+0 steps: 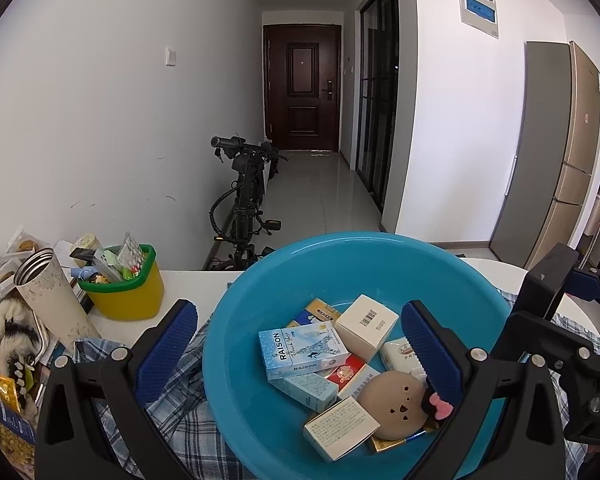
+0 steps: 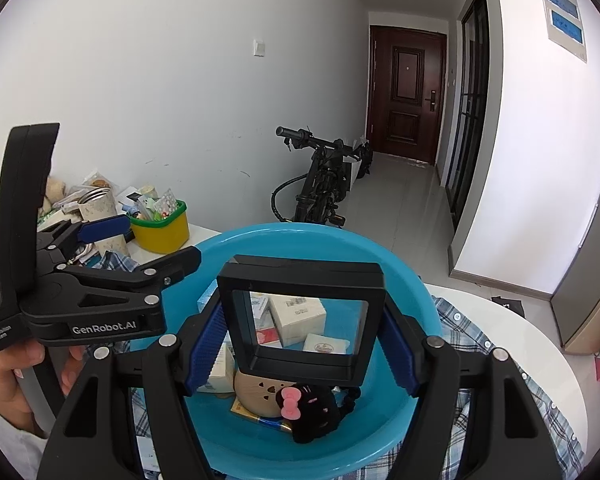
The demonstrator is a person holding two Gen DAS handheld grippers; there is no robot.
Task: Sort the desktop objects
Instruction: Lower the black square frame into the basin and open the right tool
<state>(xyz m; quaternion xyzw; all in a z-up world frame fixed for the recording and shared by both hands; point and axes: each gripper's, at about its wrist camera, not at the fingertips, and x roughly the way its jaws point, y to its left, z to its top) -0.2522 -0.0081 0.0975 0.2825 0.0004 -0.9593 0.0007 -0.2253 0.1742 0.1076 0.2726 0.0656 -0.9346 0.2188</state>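
1. Right wrist view: the right gripper (image 2: pixel 302 344) clenched a black frame box (image 2: pixel 300 316) at centre frame, above the blue basin (image 2: pixel 416 288).
2. The left gripper (image 1: pixel 300 344) stood released, empty, over the basin's lower centre.
3. Best lowered among the cartons (image 1: pixel 300 354) before letting go.

The blue basin (image 1: pixel 236 360) takes up the middle of the tabletop (image 1: pixel 196 284), and boxes (image 1: pixel 366 322) crowd its floor, leaving bare bottom only toward its near-left wall. Above the basin the right hand-held gripper (image 2: pixel 300 344) holds a black frame (image 2: pixel 300 312), blocking entry from that side. Left of the basin, the yellow bin (image 1: pixel 128 300) and steel flask (image 1: pixel 48 292) stand in the way. Behind the basin, a bare strip of tabletop lies open.
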